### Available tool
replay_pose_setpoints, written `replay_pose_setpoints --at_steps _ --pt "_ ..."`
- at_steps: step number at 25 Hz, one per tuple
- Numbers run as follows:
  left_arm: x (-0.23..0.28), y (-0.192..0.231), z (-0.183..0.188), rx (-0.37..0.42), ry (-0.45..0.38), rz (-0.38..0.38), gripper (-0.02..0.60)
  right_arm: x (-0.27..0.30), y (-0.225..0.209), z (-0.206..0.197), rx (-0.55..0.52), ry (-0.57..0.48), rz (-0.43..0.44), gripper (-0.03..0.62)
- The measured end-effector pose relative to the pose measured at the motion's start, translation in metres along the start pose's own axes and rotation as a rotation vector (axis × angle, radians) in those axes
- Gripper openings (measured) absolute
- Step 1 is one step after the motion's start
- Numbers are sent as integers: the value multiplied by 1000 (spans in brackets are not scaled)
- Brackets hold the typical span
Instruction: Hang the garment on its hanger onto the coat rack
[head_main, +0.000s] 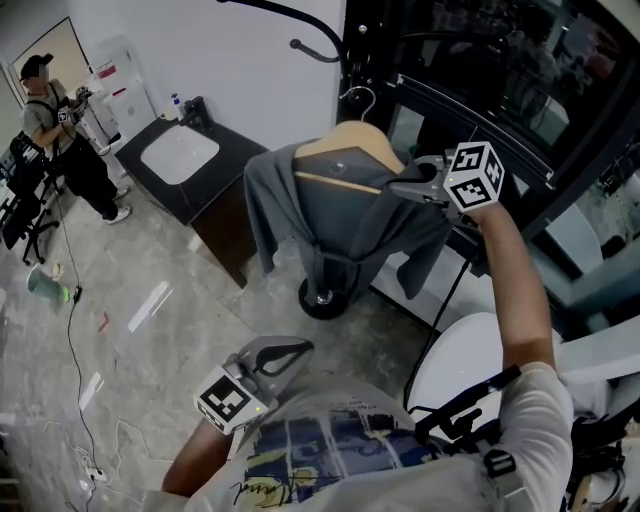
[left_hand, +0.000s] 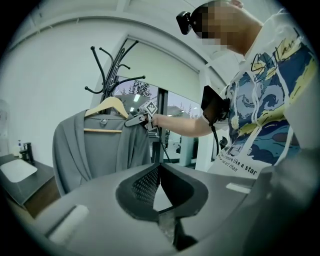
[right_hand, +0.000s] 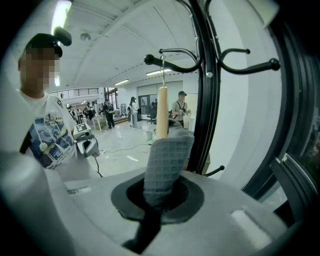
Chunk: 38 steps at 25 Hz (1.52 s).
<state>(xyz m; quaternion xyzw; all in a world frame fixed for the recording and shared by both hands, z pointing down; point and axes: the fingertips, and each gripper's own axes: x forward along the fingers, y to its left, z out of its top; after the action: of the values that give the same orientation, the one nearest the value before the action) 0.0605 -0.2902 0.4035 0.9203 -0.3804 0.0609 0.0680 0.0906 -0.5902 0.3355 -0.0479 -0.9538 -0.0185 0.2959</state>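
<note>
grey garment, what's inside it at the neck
A wooden hanger: its top, crossbar and metal hook show at the open neck. Its outer ends are covered by the garment.

The garment (head_main: 335, 225) is a grey robe-like piece of waffle-textured cloth, draped open-fronted over a pale wooden hanger (head_main: 352, 148) with a straight crossbar and a metal hook. It hangs right against the black coat rack (right_hand: 207, 80), covering the rack's pole down to just above its round base, sleeves dangling on either side. The hanger sits roughly level, its hook up beside one of the rack's curved, ball-tipped prongs; whether it rests on that prong cannot be told. The right hand-held gripper (head_main: 398, 187) pinches the garment's shoulder on the hanger's end.
</note>
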Motion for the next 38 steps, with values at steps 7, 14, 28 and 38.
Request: replay_pose_setpoints --at_steps 7,14,28,38 --pt "5 14 0 -14 11 28 6 15 -20 -9 13 -5 9 8" --pt "0 18 -5 -22 18 38 6 19 -25 -11 11 -17 -11 9" --pt "-46 3 -15 -37 40 -32 6 -16 -23 -6 13 -89 -323 189" --pt "-102 -14 -38 -37 30 -124 6 -61 62 -16 39 -157 -735 190"
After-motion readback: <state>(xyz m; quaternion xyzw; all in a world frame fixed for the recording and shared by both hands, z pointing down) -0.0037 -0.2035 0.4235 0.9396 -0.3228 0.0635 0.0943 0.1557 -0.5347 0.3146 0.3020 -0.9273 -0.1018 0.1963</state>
